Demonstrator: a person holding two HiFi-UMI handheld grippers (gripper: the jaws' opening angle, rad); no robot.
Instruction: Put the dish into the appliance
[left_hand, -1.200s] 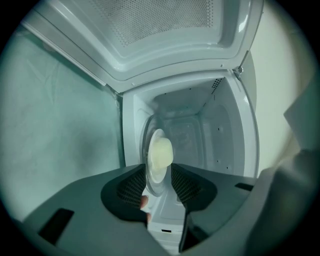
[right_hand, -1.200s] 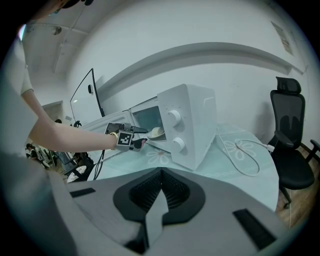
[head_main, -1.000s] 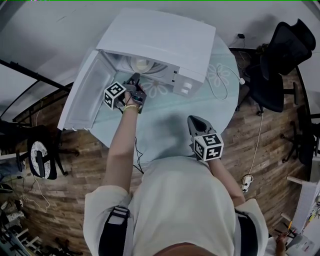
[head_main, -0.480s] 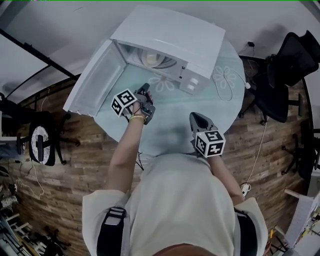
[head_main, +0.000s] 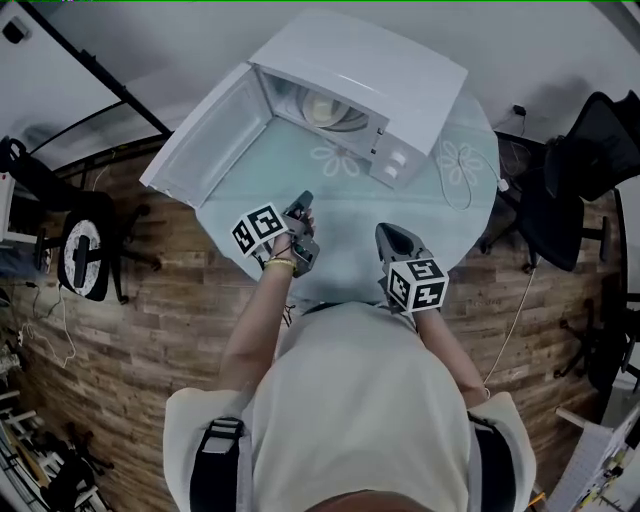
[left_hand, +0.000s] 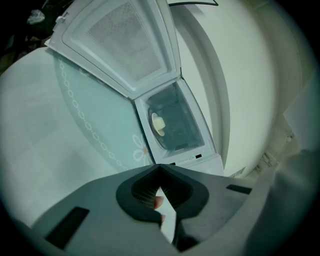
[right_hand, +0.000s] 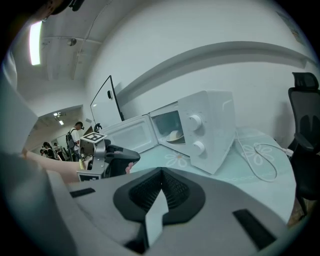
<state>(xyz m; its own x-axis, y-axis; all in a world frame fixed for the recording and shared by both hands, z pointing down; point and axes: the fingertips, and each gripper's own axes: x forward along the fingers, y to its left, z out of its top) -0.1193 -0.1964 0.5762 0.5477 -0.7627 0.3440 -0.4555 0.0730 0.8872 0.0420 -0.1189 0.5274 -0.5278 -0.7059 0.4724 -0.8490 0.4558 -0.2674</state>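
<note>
A white microwave (head_main: 360, 75) stands at the far side of the round table, its door (head_main: 210, 140) swung wide open to the left. A pale dish (head_main: 325, 108) sits inside the cavity; it also shows as the dish (left_hand: 158, 123) and the dish (right_hand: 175, 135) in the gripper views. My left gripper (head_main: 303, 198) hovers over the table well short of the opening, shut with nothing in it. My right gripper (head_main: 383, 232) is held near the table's front edge, also shut and empty. The right gripper view shows the left gripper (right_hand: 112, 161) from the side.
The table (head_main: 340, 215) has a pale green cloth with flower prints. A white cable (head_main: 455, 165) loops to the right of the microwave. Black office chairs (head_main: 585, 150) stand at the right and a chair (head_main: 85, 255) at the left, on wooden floor.
My left gripper has drawn back from the microwave's opening toward me, over the table. The dish stays inside the cavity. The right gripper has hardly moved.
</note>
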